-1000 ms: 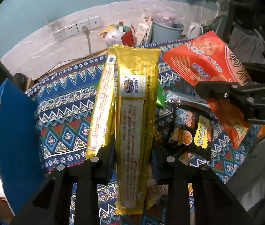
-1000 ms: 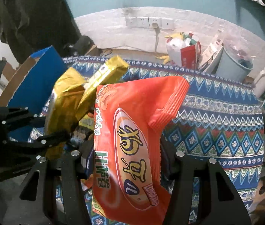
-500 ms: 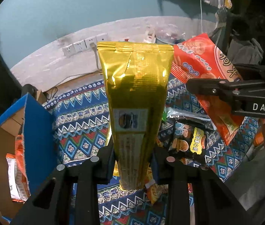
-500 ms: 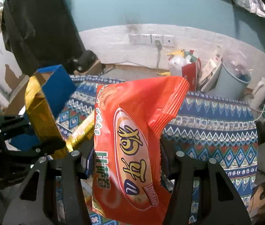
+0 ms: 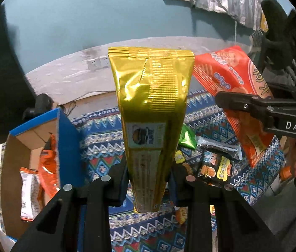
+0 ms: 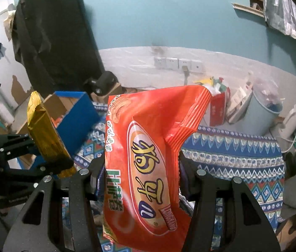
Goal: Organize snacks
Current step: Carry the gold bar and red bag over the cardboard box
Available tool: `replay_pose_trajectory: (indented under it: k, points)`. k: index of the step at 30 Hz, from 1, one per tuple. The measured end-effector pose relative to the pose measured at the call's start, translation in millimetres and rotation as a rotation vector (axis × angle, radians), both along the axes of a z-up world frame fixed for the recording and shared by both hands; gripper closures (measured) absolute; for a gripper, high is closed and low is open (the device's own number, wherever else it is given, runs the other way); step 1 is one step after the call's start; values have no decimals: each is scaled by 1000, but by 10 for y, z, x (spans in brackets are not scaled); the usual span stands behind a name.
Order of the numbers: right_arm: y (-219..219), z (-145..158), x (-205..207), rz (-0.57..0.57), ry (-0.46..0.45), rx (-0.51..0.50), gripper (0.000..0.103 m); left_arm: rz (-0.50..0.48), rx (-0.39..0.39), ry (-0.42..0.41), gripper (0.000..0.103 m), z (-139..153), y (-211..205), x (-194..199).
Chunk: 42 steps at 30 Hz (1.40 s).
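Observation:
My left gripper [image 5: 149, 178] is shut on a tall gold foil snack pack [image 5: 151, 113] and holds it upright above the patterned cloth. The same pack shows in the right wrist view [image 6: 43, 134], held at the left. My right gripper [image 6: 140, 166] is shut on an orange snack bag [image 6: 145, 157], lifted off the cloth; that bag also shows in the left wrist view [image 5: 231, 84] at the right. A blue cardboard box [image 5: 64, 138] stands open at the left with orange and white packs [image 5: 47, 163] inside.
Loose snacks lie on the blue patterned cloth [image 5: 101, 145]: a black pack [image 5: 215, 168], a silver one [image 5: 221, 149], a green one [image 5: 186, 138]. In the right wrist view a pale blue bucket [image 6: 261, 115] and a red bag [image 6: 218, 109] stand by the far wall.
Both grippers have risen with their packs. The left gripper has swung left, bringing the blue box further into view. A second gold pack seen beside the first one a second ago is gone from view.

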State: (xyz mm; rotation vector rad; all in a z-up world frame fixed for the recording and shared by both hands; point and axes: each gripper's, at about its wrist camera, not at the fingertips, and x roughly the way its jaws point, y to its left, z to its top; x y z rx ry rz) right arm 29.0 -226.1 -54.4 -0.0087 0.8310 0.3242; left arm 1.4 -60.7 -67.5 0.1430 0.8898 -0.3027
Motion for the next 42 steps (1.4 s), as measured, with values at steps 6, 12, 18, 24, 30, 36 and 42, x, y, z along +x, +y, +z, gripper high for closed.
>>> replay_pose_trajectory:
  k: [6,12,18,24,30,36,42]
  points:
    - [218,139,58,26,-17,18,48,51,-28,-28,71,202,238,-40]
    - [472,254,103,61,-34,24,48,102,-39,-57,71,386,495,-111]
    - [702,329,156,90,-45,36,48,154,-54,-89,71,539,765,-172]
    - [971,372,207,113,-48,47,48,209,-72,-108,71,647,1058,-213]
    - [1276,348,271,152,-42,49,48,259,-85,-125,71,729,1309,-279]
    - [1574,326,355,194,-33,57,48,306,-76,-140,71,747,1544,-337]
    - [1905,288,432,229,-15,71,48,363,-67,-124,71,642,1856,-362]
